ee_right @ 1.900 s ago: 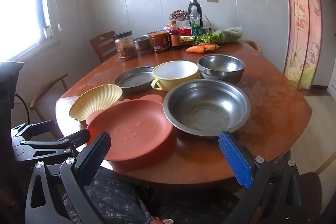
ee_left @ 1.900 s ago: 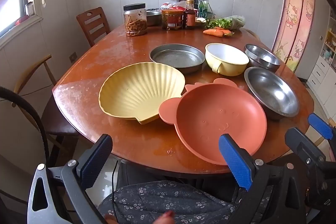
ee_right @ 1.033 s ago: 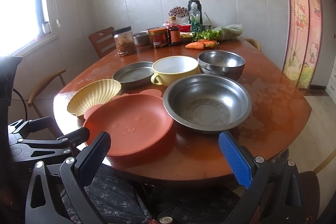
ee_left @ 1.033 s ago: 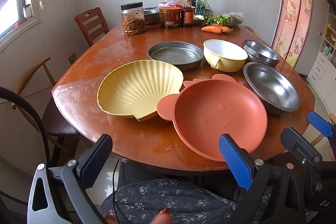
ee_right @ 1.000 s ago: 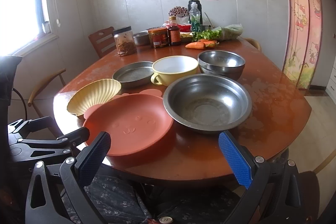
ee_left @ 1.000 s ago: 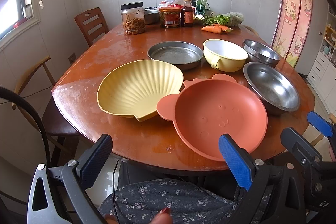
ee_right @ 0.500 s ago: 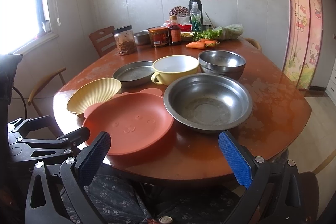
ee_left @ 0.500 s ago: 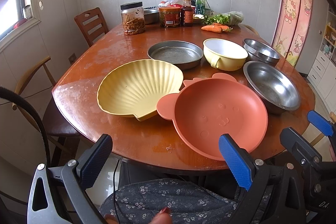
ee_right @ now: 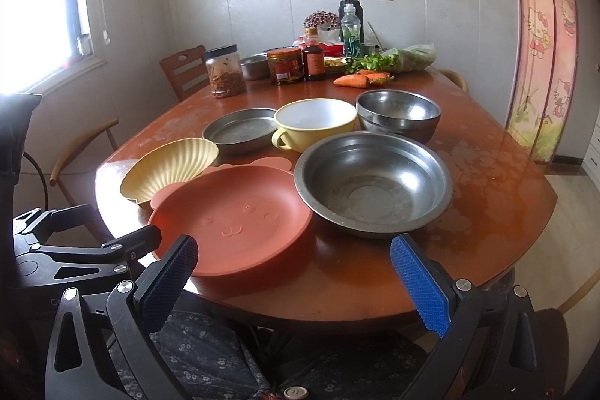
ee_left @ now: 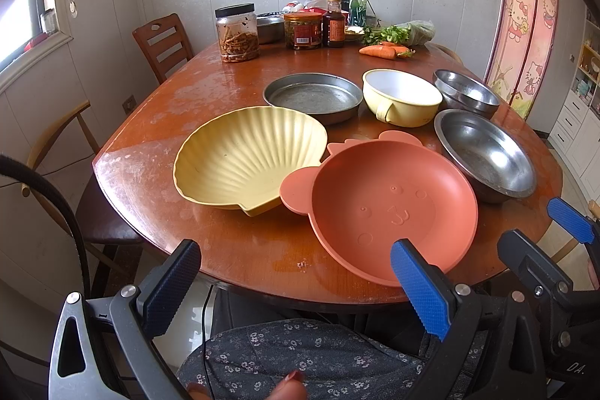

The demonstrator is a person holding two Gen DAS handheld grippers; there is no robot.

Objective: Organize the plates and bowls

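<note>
Six dishes sit grouped on the near half of a reddish-brown wooden table [ee_left: 157, 122], none of them stacked. Nearest the edge lies a terracotta plate [ee_left: 393, 208] with two round ears and a faint bear face pressed into its matte surface; its rim overhangs the table edge a little. To its left, touching one ear, is a pale yellow shell-shaped dish [ee_left: 247, 156] with fanned ridges. To the plate's right stands a wide steel bowl [ee_right: 373, 182], dull and scuffed inside, just beside the plate rim. Behind these come a shallow round metal pan [ee_left: 313, 97], a cream-yellow bowl with a handle [ee_left: 401, 102], white inside, and a deeper steel bowl [ee_right: 398, 113], shiny on its wall. Jars, bottles, greens and carrots [ee_left: 378, 51] crowd the far end. The left gripper [ee_left: 296, 282] hangs below the table edge with its blue-padded fingers spread wide, holding nothing; the right gripper [ee_right: 292, 278] is likewise spread and empty, in front of the terracotta plate and wide bowl. Dark floral fabric [ee_left: 300, 358] shows beneath both.
</note>
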